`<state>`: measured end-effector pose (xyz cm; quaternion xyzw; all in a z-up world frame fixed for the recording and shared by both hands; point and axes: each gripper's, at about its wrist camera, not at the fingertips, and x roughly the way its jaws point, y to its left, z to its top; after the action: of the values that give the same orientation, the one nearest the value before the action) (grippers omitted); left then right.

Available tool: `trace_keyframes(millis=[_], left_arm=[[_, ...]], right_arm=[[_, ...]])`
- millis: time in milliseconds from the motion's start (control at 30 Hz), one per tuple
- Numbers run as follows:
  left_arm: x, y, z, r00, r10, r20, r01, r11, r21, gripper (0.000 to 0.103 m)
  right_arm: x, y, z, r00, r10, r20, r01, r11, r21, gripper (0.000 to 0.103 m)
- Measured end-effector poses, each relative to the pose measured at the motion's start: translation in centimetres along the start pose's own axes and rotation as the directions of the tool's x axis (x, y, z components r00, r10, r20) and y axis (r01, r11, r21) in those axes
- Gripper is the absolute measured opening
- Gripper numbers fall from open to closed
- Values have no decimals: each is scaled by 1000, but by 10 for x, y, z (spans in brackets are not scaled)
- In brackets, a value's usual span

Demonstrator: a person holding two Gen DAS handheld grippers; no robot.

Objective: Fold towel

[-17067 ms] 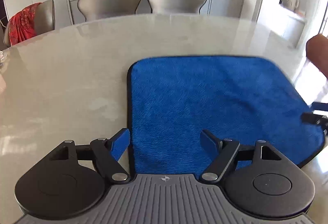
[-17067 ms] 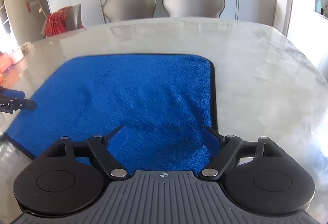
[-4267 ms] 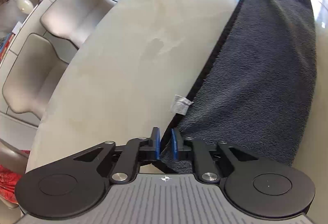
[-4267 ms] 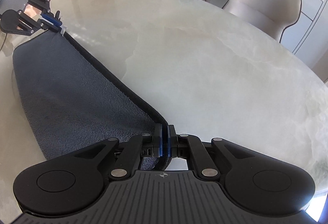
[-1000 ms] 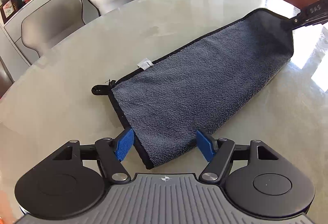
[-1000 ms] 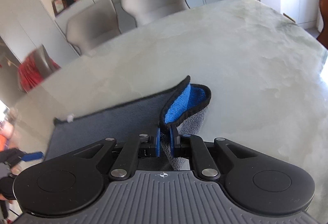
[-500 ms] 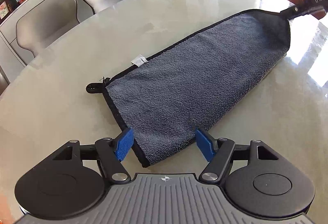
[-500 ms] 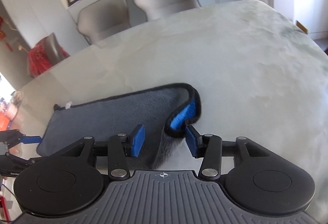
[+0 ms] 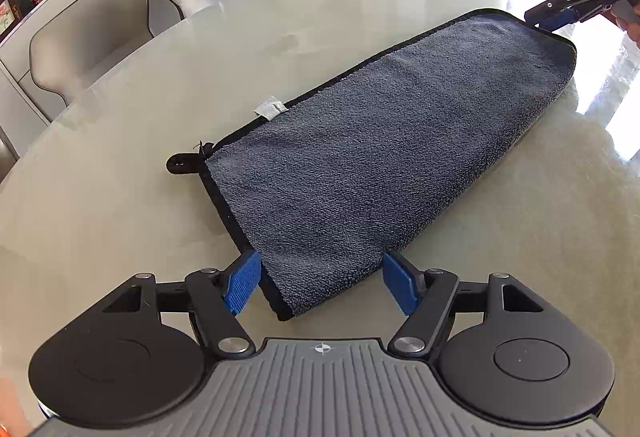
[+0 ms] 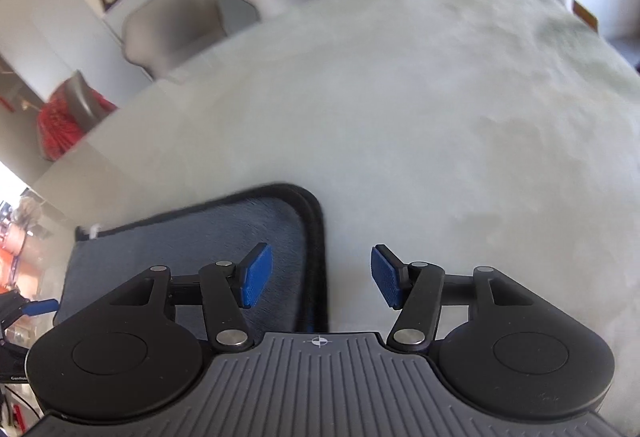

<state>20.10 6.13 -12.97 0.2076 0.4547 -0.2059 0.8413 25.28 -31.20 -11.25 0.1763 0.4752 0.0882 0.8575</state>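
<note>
Towel [image 9: 384,157], a soft, light grey terry strip edged in black, lies folded lengthwise on the smooth marble table [image 9: 120,197]; its bound corners look the surest hold. The left gripper [image 9: 318,283] stands spread around the near end, pads clear.

In the right view, the right gripper [image 10: 320,277], jaws just opened, straddles the far corner's piping, gripping nothing.

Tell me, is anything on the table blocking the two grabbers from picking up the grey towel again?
Nothing visible is. The towel lies folded in a long strip on the bare table. The left gripper is open over its near end, and the right gripper, jaws just opened, straddles its other end's edge.
</note>
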Motion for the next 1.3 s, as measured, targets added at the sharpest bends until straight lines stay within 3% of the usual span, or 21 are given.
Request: trace_keyframes(millis=[100, 167, 300, 333, 400, 633, 800, 900, 967, 1067, 1200, 1300], left_arm=[[1, 0, 1, 1000, 0, -1, 0, 1000, -2, 72], [1, 1, 2, 1000, -1, -2, 1, 1000, -5, 72], [1, 2, 2, 1000, -3, -5, 3, 1000, -5, 73], [1, 2, 2, 1000, -3, -5, 3, 1000, -5, 73], [1, 2, 2, 1000, -3, -5, 3, 1000, -5, 73], [1, 2, 3, 1000, -2, -7, 2, 1000, -4, 74], [0, 0, 2, 1000, 1, -8, -1, 1000, 5, 73], [0, 0, 3, 1000, 0, -7, 0, 1000, 4, 73], [1, 0, 3, 1000, 1, -8, -1, 1000, 6, 73], [-1, 0, 3, 1000, 4, -5, -4, 1000, 8, 73], [-7, 5, 3, 1000, 0, 17, 1, 1000, -19, 73], [-11, 9, 4, 999, 0, 37, 2, 999, -42, 73]], right_arm=[[4, -8, -2, 982, 173, -73, -167, 983, 81, 58], [5, -15, -1, 975, 212, -69, -202, 971, 129, 59], [11, -40, 1, 943, 330, -45, -304, 907, 291, 57], [11, -41, 2, 942, 334, -39, -309, 907, 287, 52], [11, -38, 1, 942, 334, -38, -318, 921, 226, 9], [15, -25, 2, 967, 247, -69, -237, 963, 129, 11], [7, -21, 2, 985, 158, -65, -155, 986, 57, 24], [8, -12, 1, 984, 158, -78, -158, 987, 17, 30], [10, -5, 0, 984, 161, -79, -162, 987, -1, 30], [13, 7, 0, 987, 140, -76, -143, 989, -39, 12], [1, 7, 1, 958, 287, -7, -286, 957, 54, 11], [-7, 14, 4, 946, 325, 15, -325, 943, 73, 11]])
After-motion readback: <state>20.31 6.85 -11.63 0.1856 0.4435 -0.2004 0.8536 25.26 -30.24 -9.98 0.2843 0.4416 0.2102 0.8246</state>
